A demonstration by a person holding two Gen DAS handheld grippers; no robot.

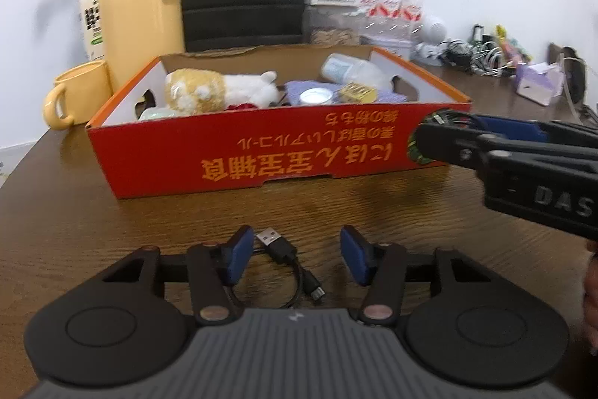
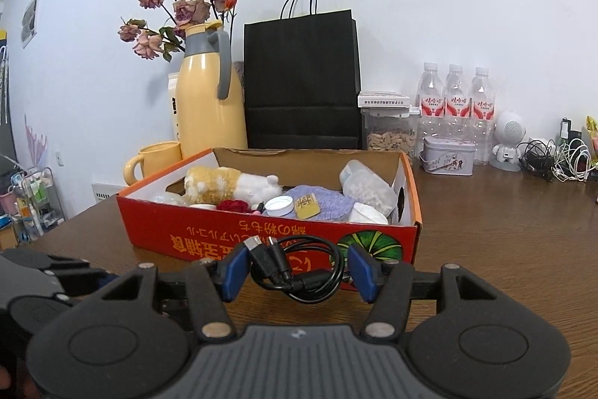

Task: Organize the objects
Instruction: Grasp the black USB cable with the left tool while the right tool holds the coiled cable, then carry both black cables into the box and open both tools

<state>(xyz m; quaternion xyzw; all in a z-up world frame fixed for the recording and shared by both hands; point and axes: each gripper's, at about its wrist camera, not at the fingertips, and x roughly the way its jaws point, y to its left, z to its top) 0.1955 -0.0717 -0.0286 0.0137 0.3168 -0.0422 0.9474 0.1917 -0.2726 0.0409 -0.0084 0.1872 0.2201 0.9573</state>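
Right wrist: right tongs (image 2: 297,270) clench coiled cable (image 2: 299,268) before box (image 2: 224,230); lift over rim, drop inside. Left tongs (image 1: 295,255) unclenched around second cable (image 1: 284,260) on table (image 1: 112,212).

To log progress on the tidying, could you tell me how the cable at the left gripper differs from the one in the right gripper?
The loose cable lies on the table between the open left gripper; the bundled cable is clamped in the right gripper, raised before the red box. The loose cable forms one wide loop; the bundled cable is coiled tighter. Both are black USB leads.
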